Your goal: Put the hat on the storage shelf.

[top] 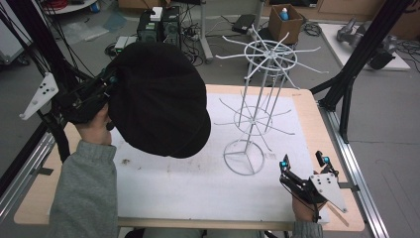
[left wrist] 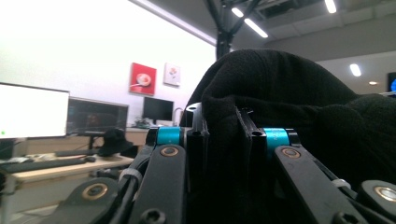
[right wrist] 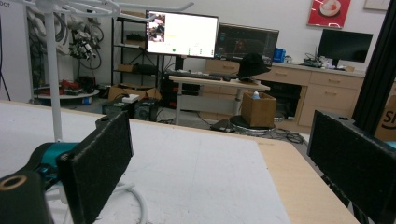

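A large black fabric hat (top: 158, 99) hangs in the air over the table's left side. My left gripper (top: 113, 82) is shut on its edge, raised in a hand with a grey sleeve. In the left gripper view the jaws (left wrist: 223, 126) pinch a fold of the hat (left wrist: 289, 93) between them. A white wire hanging rack (top: 257, 99) with radiating hooks stands at the table's middle, right of the hat. My right gripper (top: 303, 161) rests low near the front right, open with nothing between its pads (right wrist: 100, 163). The rack's pole (right wrist: 52, 70) stands to their left.
A white mat (top: 188, 183) covers most of the wooden table (top: 322, 129). Black frame posts (top: 366, 44) rise at the right and left. On the floor behind the table are a cardboard box (top: 285, 22) and computer cases (top: 158, 25).
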A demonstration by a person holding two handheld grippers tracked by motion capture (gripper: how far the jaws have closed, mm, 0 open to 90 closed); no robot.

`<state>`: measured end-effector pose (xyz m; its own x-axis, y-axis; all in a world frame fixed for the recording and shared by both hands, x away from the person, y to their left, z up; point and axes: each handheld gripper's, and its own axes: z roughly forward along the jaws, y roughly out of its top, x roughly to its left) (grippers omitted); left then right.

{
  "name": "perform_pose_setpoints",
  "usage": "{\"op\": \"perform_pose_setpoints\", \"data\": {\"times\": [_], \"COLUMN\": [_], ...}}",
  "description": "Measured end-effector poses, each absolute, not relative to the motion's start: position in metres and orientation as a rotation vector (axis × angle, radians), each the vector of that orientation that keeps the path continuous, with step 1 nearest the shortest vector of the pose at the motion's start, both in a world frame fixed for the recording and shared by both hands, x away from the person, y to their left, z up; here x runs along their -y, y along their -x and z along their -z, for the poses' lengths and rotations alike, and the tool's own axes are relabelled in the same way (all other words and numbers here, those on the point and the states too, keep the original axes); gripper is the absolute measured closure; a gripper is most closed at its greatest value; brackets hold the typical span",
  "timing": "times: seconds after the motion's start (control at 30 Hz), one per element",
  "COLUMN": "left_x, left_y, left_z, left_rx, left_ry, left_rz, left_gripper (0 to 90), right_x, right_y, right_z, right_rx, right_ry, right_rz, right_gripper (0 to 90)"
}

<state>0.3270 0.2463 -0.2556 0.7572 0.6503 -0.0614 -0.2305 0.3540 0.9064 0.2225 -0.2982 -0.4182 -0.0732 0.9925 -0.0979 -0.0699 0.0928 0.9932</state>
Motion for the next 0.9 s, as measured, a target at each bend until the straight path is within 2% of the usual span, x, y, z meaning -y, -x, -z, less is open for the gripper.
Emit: {"op": "perform_pose_setpoints", "data": {"times": [0.9], "left_x": [-0.231], "left_y": [-0.343], "left_z": [0.237], "left_rx": [-0.386], "left_ry": [-1.004], "left_rz": [-0.463], "left_gripper": [76.8], "right_x": [0.299], "right_y": [-0.222], "right_z": [0.418], "right_rx": [-1.250], "right_ry": [-1.056], "right_rz": [-1.223], "right_gripper": [5.8]}}
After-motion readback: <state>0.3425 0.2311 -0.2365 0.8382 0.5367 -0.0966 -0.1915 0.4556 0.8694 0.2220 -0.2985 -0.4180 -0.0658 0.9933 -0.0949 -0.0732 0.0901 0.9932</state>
